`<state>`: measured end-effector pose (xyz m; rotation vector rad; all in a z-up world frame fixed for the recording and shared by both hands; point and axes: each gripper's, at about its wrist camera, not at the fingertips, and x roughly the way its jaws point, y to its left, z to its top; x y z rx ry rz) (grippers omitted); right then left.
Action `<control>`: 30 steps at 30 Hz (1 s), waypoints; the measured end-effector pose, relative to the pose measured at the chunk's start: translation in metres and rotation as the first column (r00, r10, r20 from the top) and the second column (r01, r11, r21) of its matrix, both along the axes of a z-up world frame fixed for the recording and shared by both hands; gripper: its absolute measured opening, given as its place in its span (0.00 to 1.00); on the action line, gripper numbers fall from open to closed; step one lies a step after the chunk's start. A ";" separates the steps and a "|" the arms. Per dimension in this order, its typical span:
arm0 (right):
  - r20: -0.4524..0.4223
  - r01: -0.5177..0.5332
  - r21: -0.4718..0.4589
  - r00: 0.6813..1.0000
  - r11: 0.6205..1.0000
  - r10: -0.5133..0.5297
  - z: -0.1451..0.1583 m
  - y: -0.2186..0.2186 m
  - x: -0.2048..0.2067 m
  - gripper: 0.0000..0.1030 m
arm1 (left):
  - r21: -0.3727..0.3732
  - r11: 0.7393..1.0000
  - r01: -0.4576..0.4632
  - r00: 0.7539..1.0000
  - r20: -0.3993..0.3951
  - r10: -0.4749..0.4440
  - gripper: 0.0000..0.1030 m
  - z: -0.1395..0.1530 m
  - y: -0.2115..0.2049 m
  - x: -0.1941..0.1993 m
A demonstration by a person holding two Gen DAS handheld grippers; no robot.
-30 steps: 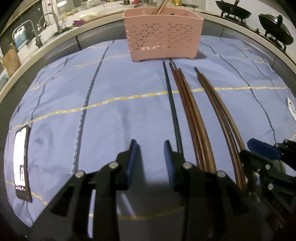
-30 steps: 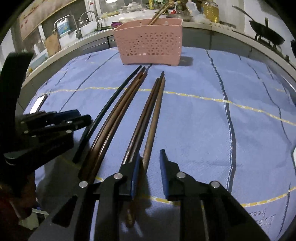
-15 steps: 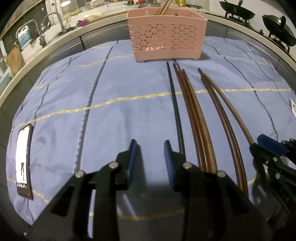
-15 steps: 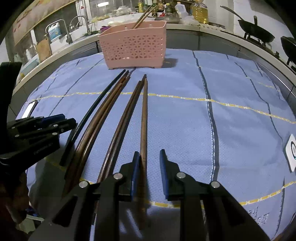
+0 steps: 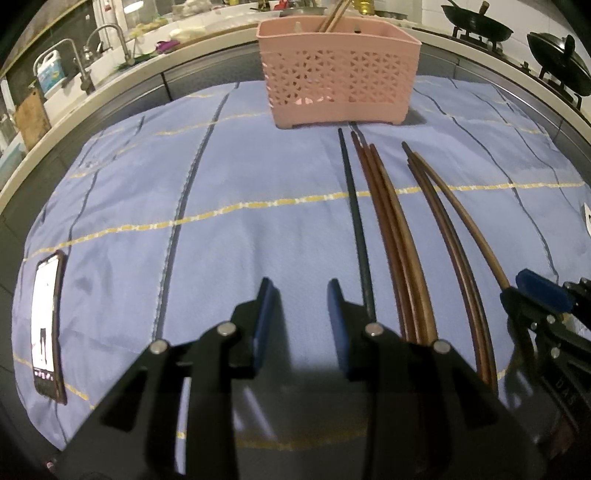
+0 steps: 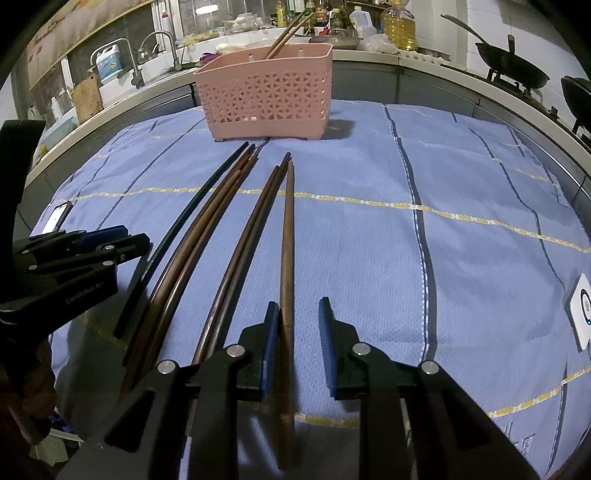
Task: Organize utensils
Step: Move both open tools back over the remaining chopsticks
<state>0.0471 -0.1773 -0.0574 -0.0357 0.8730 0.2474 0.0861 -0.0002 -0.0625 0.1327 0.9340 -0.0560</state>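
Observation:
Several chopsticks lie lengthwise on the blue cloth [image 5: 221, 229] in front of a pink basket [image 5: 340, 81] [image 6: 269, 96], which holds more chopsticks. From left to right they are a black chopstick [image 5: 356, 221] [image 6: 184, 218], a brown bundle [image 5: 391, 229] [image 6: 207, 229], a dark pair [image 5: 443, 229] [image 6: 251, 221] and a single brown chopstick [image 5: 469, 225] [image 6: 287, 240]. My right gripper [image 6: 298, 321] [image 5: 539, 295] is open, with the single brown chopstick running between its fingers close to the left pad. My left gripper [image 5: 300, 317] [image 6: 103, 240] hangs open over bare cloth just left of the black chopstick, holding nothing.
A phone [image 5: 46, 332] lies on the cloth at the near left. A small white device [image 6: 581, 314] sits at the cloth's right edge. A counter with a sink and taps [image 5: 107, 40] runs behind, and black woks [image 5: 476, 26] stand on the stove at the back right.
The single brown chopstick's near end has swung right, away from the dark pair, and it now runs between my right gripper's fingers. The left gripper has kept still.

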 end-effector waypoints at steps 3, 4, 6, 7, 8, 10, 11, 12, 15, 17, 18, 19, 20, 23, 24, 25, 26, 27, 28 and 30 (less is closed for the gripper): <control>0.001 0.000 0.000 1.000 1.000 0.000 0.000 0.000 0.001 0.22 | 0.006 1.000 -0.004 1.000 0.005 0.004 0.29 0.000 0.000 0.002; 0.001 0.000 -0.001 1.000 1.000 0.000 0.000 0.000 0.000 0.22 | 0.009 1.000 -0.005 1.000 0.008 0.005 0.29 0.000 0.001 0.003; 0.002 0.001 0.000 1.000 1.000 -0.001 0.000 0.000 0.001 0.22 | 0.012 1.000 -0.008 1.000 0.011 0.008 0.29 0.000 0.001 0.005; 0.002 0.002 0.000 1.000 1.000 -0.002 0.001 0.000 0.002 0.22 | 0.014 1.000 -0.010 1.000 0.014 0.010 0.29 0.000 0.001 0.007; 0.003 0.003 0.001 1.000 1.000 -0.003 0.001 0.000 0.003 0.22 | 0.017 1.000 -0.012 1.000 0.017 0.012 0.29 0.000 0.001 0.008; 0.005 0.003 0.002 1.000 1.000 -0.003 0.002 0.000 0.006 0.22 | 0.021 1.000 -0.016 1.000 0.021 0.016 0.29 0.000 0.002 0.010; 0.005 0.003 0.003 1.000 1.000 -0.003 0.002 -0.001 0.007 0.22 | 0.025 1.000 -0.018 1.000 0.024 0.017 0.29 0.000 0.002 0.011; 0.006 0.003 0.004 1.000 1.000 -0.003 0.002 -0.001 0.009 0.22 | 0.030 0.999 -0.020 0.999 0.028 0.019 0.29 0.000 0.002 0.012; 0.007 0.004 0.005 1.000 1.000 -0.004 0.002 -0.001 0.013 0.22 | 0.042 0.999 -0.028 0.999 0.037 0.027 0.29 0.000 0.003 0.014; 0.008 0.004 0.006 1.000 1.000 -0.004 0.002 -0.001 0.015 0.22 | 0.047 0.998 -0.037 0.999 0.042 0.035 0.29 0.000 0.005 0.017; 0.009 0.004 0.006 1.000 1.000 -0.004 0.002 -0.001 0.016 0.22 | 0.049 0.998 -0.041 0.998 0.044 0.039 0.29 0.000 0.006 0.018; 0.009 0.004 0.006 1.000 1.000 -0.004 0.002 -0.001 0.016 0.22 | 0.050 0.998 -0.046 0.998 0.046 0.043 0.29 0.000 0.006 0.019; 0.010 0.003 0.005 1.000 1.000 -0.003 0.002 0.000 0.017 0.22 | 0.052 0.997 -0.049 0.998 0.048 0.047 0.29 0.000 0.007 0.020; 0.011 0.003 0.005 1.000 1.000 -0.003 0.002 0.000 0.019 0.22 | 0.059 0.997 -0.057 0.997 0.054 0.054 0.29 0.000 0.008 0.022; 0.011 0.003 0.005 1.000 1.000 -0.003 0.002 0.000 0.020 0.22 | 0.062 0.996 -0.059 0.997 0.056 0.056 0.29 0.000 0.008 0.023; 0.011 0.003 0.004 1.000 1.000 -0.003 0.002 0.000 0.018 0.22 | 0.064 0.996 -0.061 0.997 0.058 0.057 0.29 0.000 0.008 0.024; 0.011 0.002 0.004 1.000 1.000 -0.002 0.002 0.000 0.019 0.22 | 0.066 0.996 -0.063 0.996 0.059 0.059 0.29 0.000 0.009 0.024; 0.011 0.002 0.004 1.000 1.000 -0.002 0.002 0.000 0.018 0.22 | 0.066 0.996 -0.064 0.996 0.060 0.060 0.29 0.000 0.009 0.024; 0.010 0.001 0.003 1.000 1.000 -0.001 0.002 0.000 0.020 0.22 | 0.067 0.996 -0.066 0.996 0.061 0.062 0.29 0.000 0.010 0.025; 0.010 -0.002 0.003 1.000 1.000 0.002 0.003 0.001 0.023 0.22 | 0.070 0.995 -0.069 0.996 0.064 0.065 0.30 0.000 0.010 0.026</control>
